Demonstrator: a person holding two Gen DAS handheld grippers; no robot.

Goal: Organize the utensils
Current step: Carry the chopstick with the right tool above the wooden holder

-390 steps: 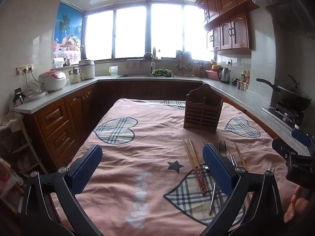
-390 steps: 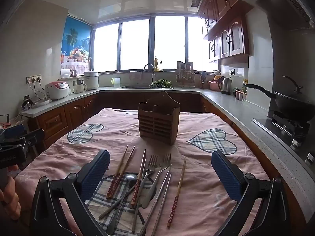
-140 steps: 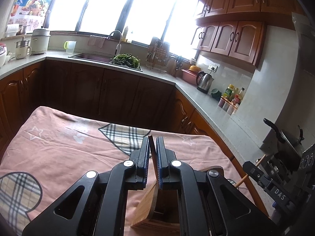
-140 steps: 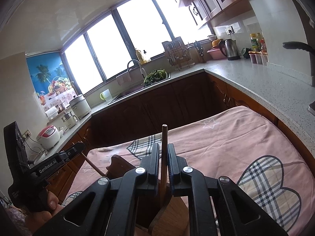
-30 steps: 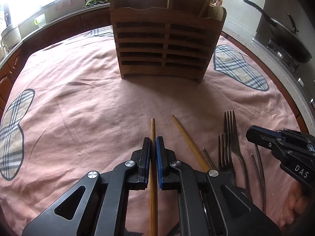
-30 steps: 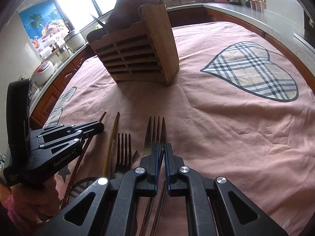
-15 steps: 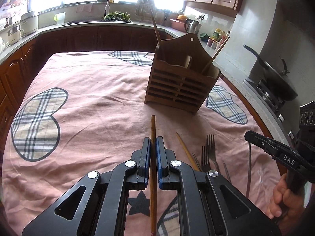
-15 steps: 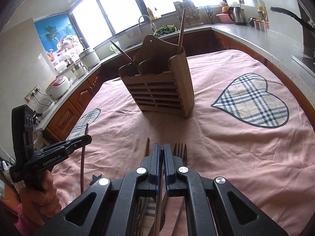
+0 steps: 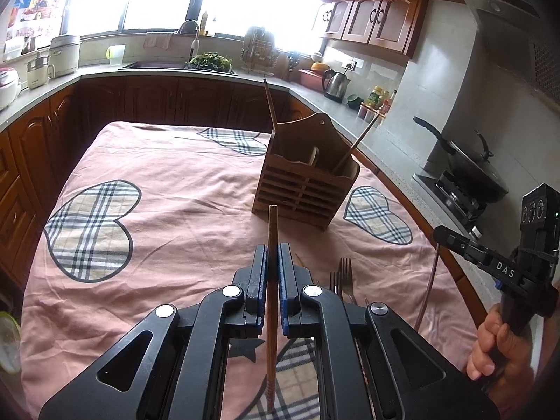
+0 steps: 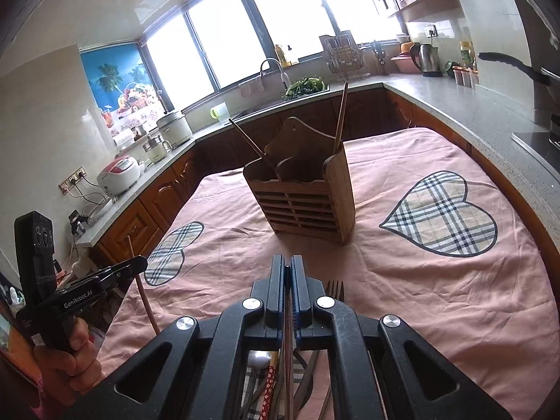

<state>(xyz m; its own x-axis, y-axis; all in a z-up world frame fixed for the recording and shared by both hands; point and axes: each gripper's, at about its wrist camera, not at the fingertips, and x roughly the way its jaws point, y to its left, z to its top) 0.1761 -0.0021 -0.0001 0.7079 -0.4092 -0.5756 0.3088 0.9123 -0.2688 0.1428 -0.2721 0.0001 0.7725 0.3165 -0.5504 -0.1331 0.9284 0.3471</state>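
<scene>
- Left gripper (image 9: 272,266), lower centre of its view: jaws closed on a wooden chopstick (image 9: 271,245), lifted above the pink tablecloth (image 9: 175,217).
- Right gripper (image 10: 288,280), lower centre: jaws clamped on a thin dark utensil (image 10: 287,329); type indistinct.
- Wooden utensil holder (image 10: 308,203), mid-frame, upright on cloth, two chopsticks inside.
- Forks (image 9: 344,276) lie on cloth, lower right.

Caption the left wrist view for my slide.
Left hand-held gripper clamps a wooden chopstick, pointed toward the wooden utensil holder.

The utensil holder (image 9: 305,182) stands on the tablecloth (image 9: 168,217), forks (image 9: 344,278) lying before it (two chopsticks (image 9: 269,105) inside).
</scene>
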